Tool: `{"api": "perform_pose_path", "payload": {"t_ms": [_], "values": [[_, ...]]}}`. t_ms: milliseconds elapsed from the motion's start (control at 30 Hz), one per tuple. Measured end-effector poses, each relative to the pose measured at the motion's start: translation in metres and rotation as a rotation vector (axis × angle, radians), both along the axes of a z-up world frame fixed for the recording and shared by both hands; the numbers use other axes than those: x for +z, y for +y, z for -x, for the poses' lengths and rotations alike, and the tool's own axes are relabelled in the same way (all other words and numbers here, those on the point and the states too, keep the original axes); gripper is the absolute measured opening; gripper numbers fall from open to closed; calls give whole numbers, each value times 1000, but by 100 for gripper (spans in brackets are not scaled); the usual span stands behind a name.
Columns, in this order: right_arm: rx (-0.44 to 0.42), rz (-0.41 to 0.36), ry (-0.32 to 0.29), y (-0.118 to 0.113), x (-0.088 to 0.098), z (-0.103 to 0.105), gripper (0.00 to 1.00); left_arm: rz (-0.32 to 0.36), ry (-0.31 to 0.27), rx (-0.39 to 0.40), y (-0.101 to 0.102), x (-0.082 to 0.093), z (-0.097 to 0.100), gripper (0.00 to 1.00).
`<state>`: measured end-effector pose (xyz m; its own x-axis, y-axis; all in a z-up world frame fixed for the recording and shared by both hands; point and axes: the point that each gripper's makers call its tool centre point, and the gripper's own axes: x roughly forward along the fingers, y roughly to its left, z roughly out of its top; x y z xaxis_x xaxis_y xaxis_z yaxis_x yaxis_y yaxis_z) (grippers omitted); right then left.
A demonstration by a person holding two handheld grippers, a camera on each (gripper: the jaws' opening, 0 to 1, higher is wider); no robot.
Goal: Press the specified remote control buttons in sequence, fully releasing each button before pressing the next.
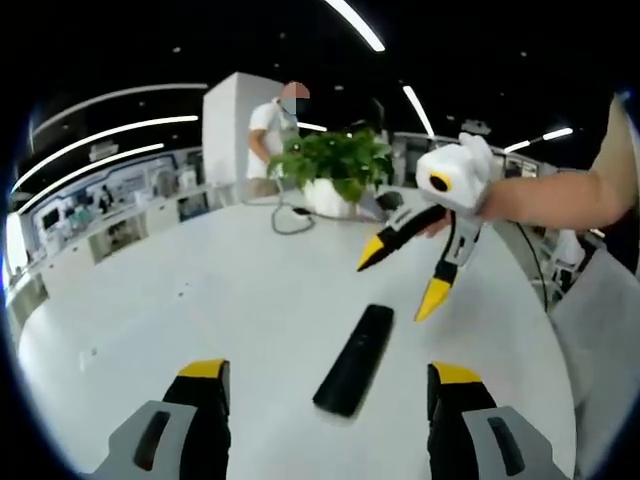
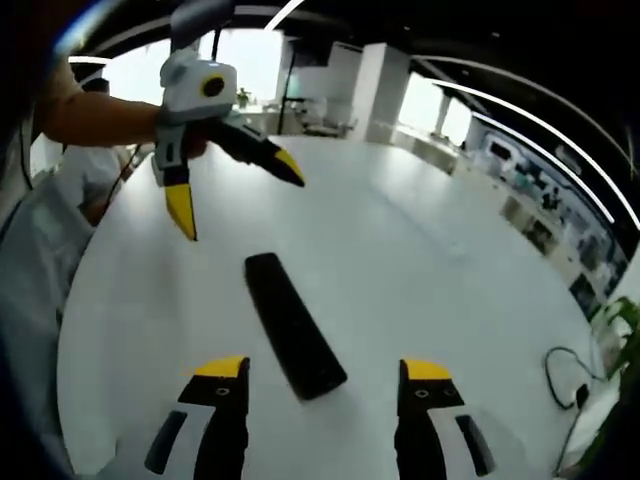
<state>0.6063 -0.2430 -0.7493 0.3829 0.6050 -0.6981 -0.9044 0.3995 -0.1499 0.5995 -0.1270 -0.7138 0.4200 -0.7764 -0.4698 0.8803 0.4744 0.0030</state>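
The remote control (image 1: 355, 358) lies flat on the white table (image 1: 250, 300), a long, slim black bar, and nothing is touching it. In the left gripper view it runs slantwise away from the camera, its near end between the two jaws at the bottom and closer to the right one. In the right gripper view the remote control (image 2: 293, 324) also lies at a slant, near end between that gripper's jaws. Its top face reads as plain matte black; the buttons are too small and dark to make out in either view.

The left gripper (image 1: 330, 385) has its yellow-tipped jaws set wide apart, holding nothing, with the remote's near end in the gap. The right gripper (image 2: 327, 375) is the same: jaws spread wide, nothing between them but the remote's end below.

Each gripper shows up across from the other. In the left gripper view the right gripper (image 1: 400, 275) hangs above the table beyond the remote's far end, jaws splayed, held by a bare arm (image 1: 560, 195) coming in from the right. In the right gripper view the left gripper (image 2: 235, 195) hovers beyond the remote's far end, jaws apart.

Farther back, a green potted plant (image 1: 335, 165) stands on the table with a dark cable (image 1: 290, 215) curled beside it. A person (image 1: 270, 140) stands behind, partly hidden by the leaves. The room beyond is blurred.
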Motion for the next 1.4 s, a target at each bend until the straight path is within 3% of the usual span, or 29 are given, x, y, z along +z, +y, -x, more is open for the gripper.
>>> {"api": "perform_pose_path", "payload": {"t_ms": [1033, 1400], "values": [[20, 26, 56, 0, -26, 1, 44, -41, 24, -51, -14, -30, 1, 66], [38, 35, 74, 3, -32, 4, 38, -58, 47, -55, -14, -42, 2, 66]]}}
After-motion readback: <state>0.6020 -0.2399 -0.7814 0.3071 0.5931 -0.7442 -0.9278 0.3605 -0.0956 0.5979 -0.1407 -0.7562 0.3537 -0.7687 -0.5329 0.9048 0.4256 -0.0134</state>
